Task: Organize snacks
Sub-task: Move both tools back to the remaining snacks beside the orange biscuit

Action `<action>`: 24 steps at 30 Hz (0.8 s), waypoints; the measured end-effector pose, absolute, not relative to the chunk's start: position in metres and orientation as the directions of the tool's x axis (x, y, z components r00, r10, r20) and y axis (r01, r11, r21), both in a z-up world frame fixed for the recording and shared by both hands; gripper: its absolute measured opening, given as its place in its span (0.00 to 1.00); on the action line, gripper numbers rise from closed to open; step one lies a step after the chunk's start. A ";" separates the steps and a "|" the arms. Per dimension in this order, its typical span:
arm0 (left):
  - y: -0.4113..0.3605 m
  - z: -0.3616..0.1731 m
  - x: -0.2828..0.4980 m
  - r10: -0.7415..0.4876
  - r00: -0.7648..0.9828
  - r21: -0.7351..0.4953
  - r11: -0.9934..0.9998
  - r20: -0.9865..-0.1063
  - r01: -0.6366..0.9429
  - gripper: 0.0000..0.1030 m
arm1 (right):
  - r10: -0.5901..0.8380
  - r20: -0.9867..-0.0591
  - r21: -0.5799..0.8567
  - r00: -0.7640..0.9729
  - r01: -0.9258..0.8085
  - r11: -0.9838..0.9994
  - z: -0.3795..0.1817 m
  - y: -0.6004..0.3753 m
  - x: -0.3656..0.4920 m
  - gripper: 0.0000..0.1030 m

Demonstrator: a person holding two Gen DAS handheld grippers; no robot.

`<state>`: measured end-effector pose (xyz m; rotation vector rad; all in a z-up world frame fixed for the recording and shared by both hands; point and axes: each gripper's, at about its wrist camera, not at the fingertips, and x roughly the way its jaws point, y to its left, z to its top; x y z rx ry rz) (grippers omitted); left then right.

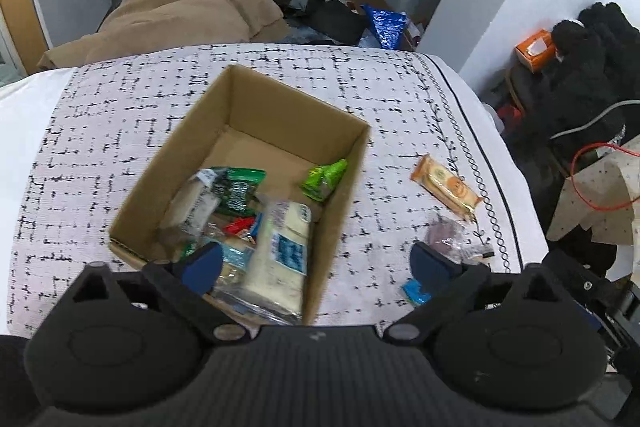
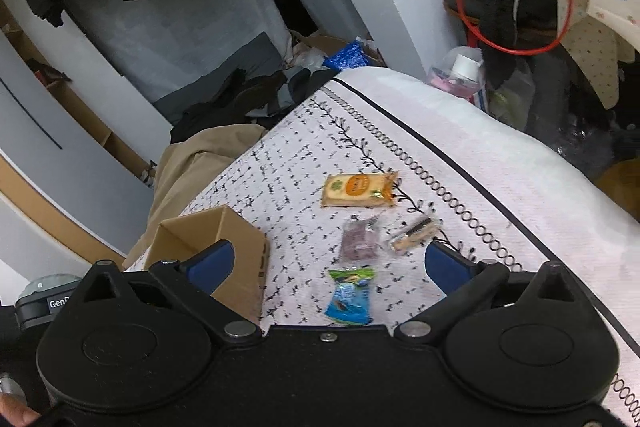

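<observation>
Both tongs, left (image 1: 316,263) and right (image 2: 328,265), gape wide, empty. Cardboard box (image 1: 340,195) on the bed (image 1: 120,115) holds snacks; orange cracker pack (image 2: 356,190), blue packet (image 2: 350,297) lie right of it.

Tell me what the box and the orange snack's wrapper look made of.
The box looks like plain brown corrugated cardboard, matte, its fluted edge showing along one corner in the right wrist view. The orange snack seems wrapped in glossy printed plastic film with crimped, sealed ends; whether it's foil-lined can't be told.
</observation>
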<state>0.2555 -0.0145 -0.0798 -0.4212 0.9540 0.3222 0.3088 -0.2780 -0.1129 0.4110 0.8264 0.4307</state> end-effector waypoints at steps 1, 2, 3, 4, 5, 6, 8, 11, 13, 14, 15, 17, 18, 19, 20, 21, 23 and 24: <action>-0.018 -0.080 0.256 0.076 0.544 -0.206 0.875 -0.836 -0.439 1.00 | 0.510 -0.615 0.507 0.601 -0.194 0.840 -0.115 -0.281 0.310 1.00; -0.021 -0.080 0.258 0.072 0.546 -0.207 0.878 -0.835 -0.432 1.00 | 0.505 -0.620 0.507 0.600 -0.185 0.842 -0.116 -0.283 0.311 1.00; -0.025 -0.080 0.259 0.068 0.548 -0.208 0.880 -0.834 -0.426 1.00 | 0.502 -0.622 0.508 0.601 -0.178 0.843 -0.117 -0.285 0.312 1.00; -0.028 -0.081 0.260 0.064 0.550 -0.210 0.883 -0.833 -0.420 1.00 | 0.502 -0.621 0.511 0.602 -0.175 0.842 -0.118 -0.287 0.313 1.00; -0.032 -0.081 0.261 0.060 0.552 -0.211 0.885 -0.832 -0.414 1.00 | 0.502 -0.621 0.512 0.602 -0.173 0.841 -0.118 -0.289 0.313 1.00; -0.036 -0.081 0.262 0.057 0.554 -0.211 0.888 -0.831 -0.409 1.00 | 0.501 -0.621 0.513 0.603 -0.171 0.841 -0.119 -0.290 0.313 1.00; -0.042 -0.081 0.264 0.053 0.559 -0.212 0.893 -0.827 -0.398 1.00 | 0.496 -0.618 0.511 0.609 -0.168 0.843 -0.119 -0.292 0.313 1.00; -0.051 -0.081 0.268 0.042 0.568 -0.218 0.898 -0.822 -0.382 1.00 | 0.495 -0.618 0.512 0.610 -0.165 0.843 -0.121 -0.296 0.313 1.00; -0.057 -0.082 0.271 0.037 0.568 -0.216 0.903 -0.822 -0.372 1.00 | 0.489 -0.621 0.514 0.613 -0.152 0.844 -0.122 -0.299 0.314 1.00; -0.060 -0.083 0.273 0.039 0.567 -0.211 0.906 -0.823 -0.368 1.00 | 0.487 -0.622 0.516 0.614 -0.146 0.844 -0.123 -0.301 0.314 1.00; -0.063 -0.084 0.275 0.039 0.568 -0.207 0.909 -0.822 -0.363 1.00 | 0.483 -0.624 0.517 0.614 -0.139 0.844 -0.123 -0.303 0.315 1.00; -0.069 -0.086 0.279 0.027 0.566 -0.209 0.914 -0.824 -0.348 1.00 | 0.471 -0.627 0.521 0.621 -0.115 0.846 -0.126 -0.307 0.317 1.00; -0.072 -0.088 0.280 0.020 0.562 -0.210 0.916 -0.827 -0.342 1.00 | 0.465 -0.628 0.525 0.624 -0.102 0.845 -0.127 -0.310 0.318 1.00; -0.075 -0.090 0.283 0.014 0.554 -0.210 0.918 -0.832 -0.338 1.00 | 0.461 -0.629 0.529 0.625 -0.090 0.844 -0.128 -0.313 0.319 1.00; -0.077 -0.093 0.286 0.007 0.545 -0.210 0.918 -0.839 -0.336 1.00 | 0.457 -0.630 0.534 0.627 -0.077 0.842 -0.130 -0.315 0.320 1.00; -0.079 -0.095 0.288 0.000 0.538 -0.213 0.918 -0.843 -0.334 1.00 | 0.452 -0.631 0.538 0.631 -0.063 0.840 -0.132 -0.318 0.321 1.00; -0.085 -0.099 0.292 -0.012 0.533 -0.217 0.921 -0.846 -0.323 1.00 | 0.438 -0.634 0.547 0.638 -0.030 0.837 -0.135 -0.323 0.323 1.00; -0.087 -0.101 0.294 -0.014 0.532 -0.213 0.925 -0.847 -0.315 1.00 | 0.431 -0.635 0.551 0.641 -0.016 0.834 -0.137 -0.325 0.324 1.00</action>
